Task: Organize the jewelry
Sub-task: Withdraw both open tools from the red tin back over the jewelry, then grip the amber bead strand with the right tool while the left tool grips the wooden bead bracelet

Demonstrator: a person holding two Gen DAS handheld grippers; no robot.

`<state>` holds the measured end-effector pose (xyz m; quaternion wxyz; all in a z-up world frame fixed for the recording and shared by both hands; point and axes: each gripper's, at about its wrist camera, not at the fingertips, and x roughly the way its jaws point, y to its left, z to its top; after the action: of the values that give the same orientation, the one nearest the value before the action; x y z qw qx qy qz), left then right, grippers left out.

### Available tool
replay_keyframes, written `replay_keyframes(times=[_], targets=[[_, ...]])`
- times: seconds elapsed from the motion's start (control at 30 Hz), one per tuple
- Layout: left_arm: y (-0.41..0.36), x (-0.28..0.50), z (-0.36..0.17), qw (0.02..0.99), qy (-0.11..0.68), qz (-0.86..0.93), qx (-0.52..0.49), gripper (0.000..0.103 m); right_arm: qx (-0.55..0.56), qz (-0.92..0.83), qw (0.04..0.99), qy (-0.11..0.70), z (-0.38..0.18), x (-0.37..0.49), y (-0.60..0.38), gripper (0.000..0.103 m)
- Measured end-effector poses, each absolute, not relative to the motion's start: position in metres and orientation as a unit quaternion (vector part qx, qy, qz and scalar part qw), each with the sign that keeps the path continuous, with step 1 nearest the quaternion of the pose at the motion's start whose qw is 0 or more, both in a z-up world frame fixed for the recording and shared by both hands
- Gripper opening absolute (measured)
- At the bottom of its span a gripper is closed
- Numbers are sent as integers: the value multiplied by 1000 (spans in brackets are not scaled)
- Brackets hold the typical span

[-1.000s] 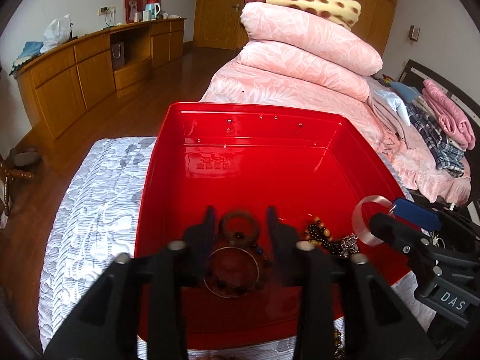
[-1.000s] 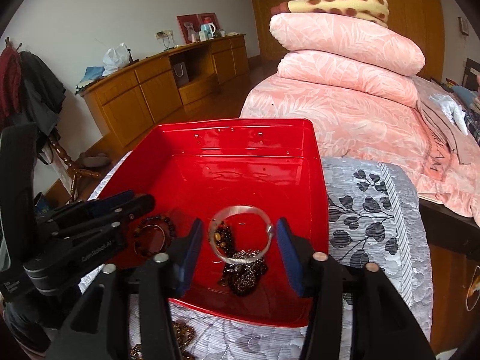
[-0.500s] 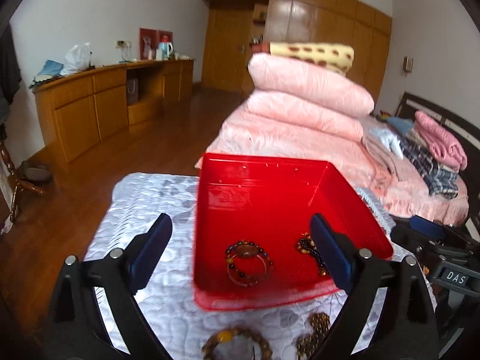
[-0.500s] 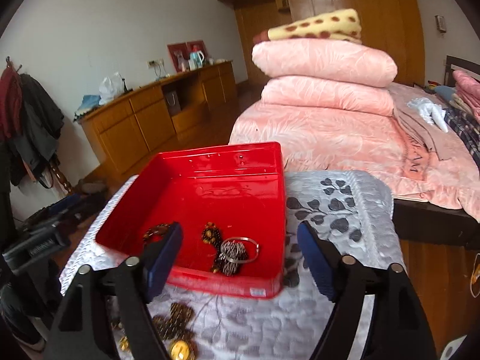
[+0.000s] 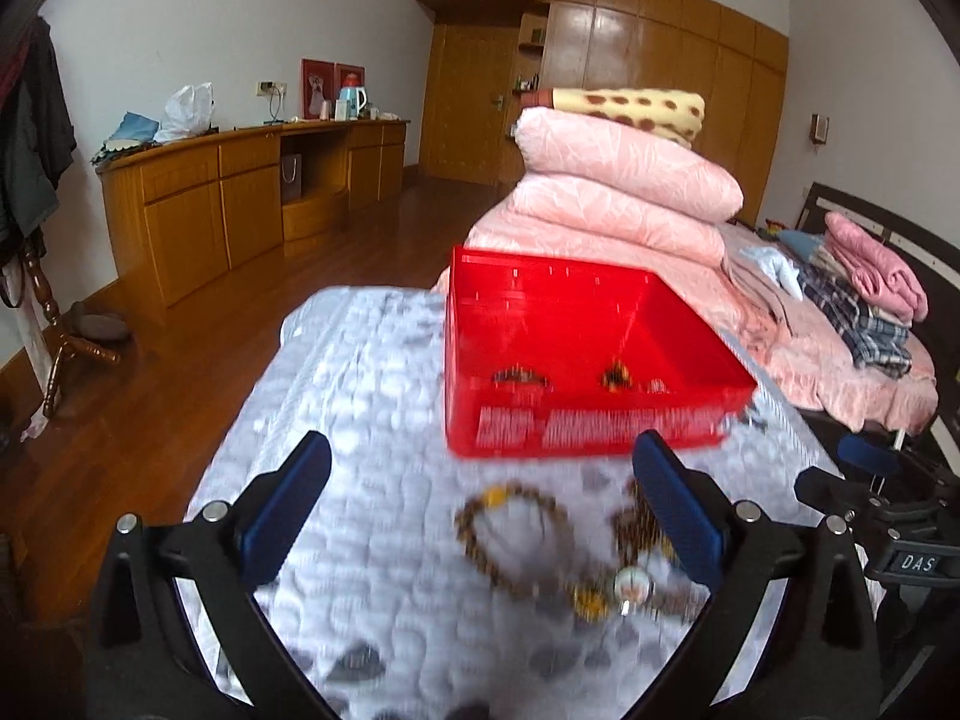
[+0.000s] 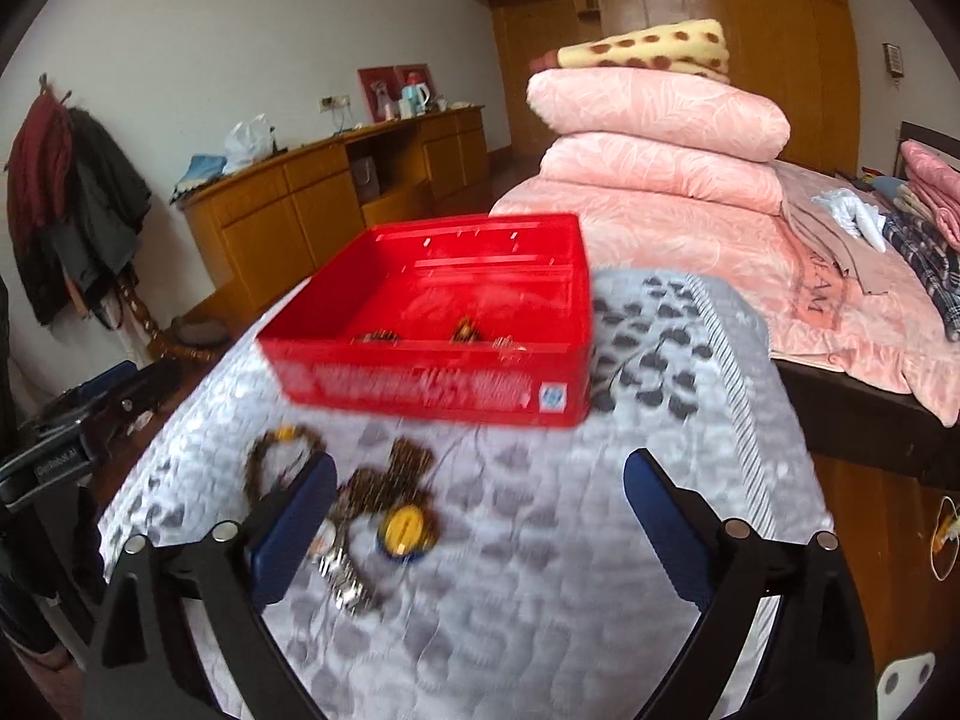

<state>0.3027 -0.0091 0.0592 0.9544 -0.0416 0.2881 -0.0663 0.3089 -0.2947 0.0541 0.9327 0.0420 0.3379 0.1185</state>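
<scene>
A: Start at the left. What lies on the quilt [image 5: 372, 396]?

B: A loose heap of jewelry. Farthest left is a brown bead bracelet [image 5: 510, 525] with one yellow bead, lying flat as an open ring. Right of it is a darker bead clump [image 5: 639, 531], and nearer the camera a watch [image 5: 633, 585] with a pale round face. It is all blurred.

A: Does the heap have a long axis?

B: From the right wrist view, the bracelet [image 6: 279, 459] sits at the far left and the watch band [image 6: 348, 576] trails toward the camera, so the heap runs from far-left to near-right. A yellow disc [image 6: 405, 531] sits at its right edge.

A: And the box?

B: The red box [image 5: 576, 438] stands beyond the heap, near wall facing the cameras with white print on it. It is roughly square, so I can't name a long side. Inside, three small dark pieces lie along the near wall: beads, a yellow-and-dark cluster, something silvery.

A: The grippers?

B: The left gripper [image 5: 480, 504] points down at the quilt, its jaws opening, very wide, with nothing pressed between the blue pads [image 5: 288, 504]; the heap lies ahead, toward the right finger. The right gripper [image 6: 480, 510] is tilted down likewise, jaws opening, wide and empty; the heap lies by its left finger [image 6: 294, 522].

A: Further right?

B: Pink bedding [image 6: 660, 138], stacked.
</scene>
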Motion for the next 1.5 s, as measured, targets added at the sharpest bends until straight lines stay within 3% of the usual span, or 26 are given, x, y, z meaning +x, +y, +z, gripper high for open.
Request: replay_keyframes(times=[0.53,0.67,0.73,0.93,1.33,1.5], targets=[[7,265,6,933,356,-46,-22,97,31,153,917,367,21,290,-263,93],[10,265,2,931,361,-47,-28,98,30,145,910,386,13,300,-261,81],[11,266,2,930,363,-48,-30,97,42,145,905,398,9,308,-262,67],[9,270,0,926,372,-55,-32,98,43,142,900,410,4,322,-259,60],[6,283,-1,924,378,-58,-29,97,23,157,896,415,10,352,-237,61],[12,293,-2,922,382,-49,-36,97,23,156,888,432,3,366,-229,65]])
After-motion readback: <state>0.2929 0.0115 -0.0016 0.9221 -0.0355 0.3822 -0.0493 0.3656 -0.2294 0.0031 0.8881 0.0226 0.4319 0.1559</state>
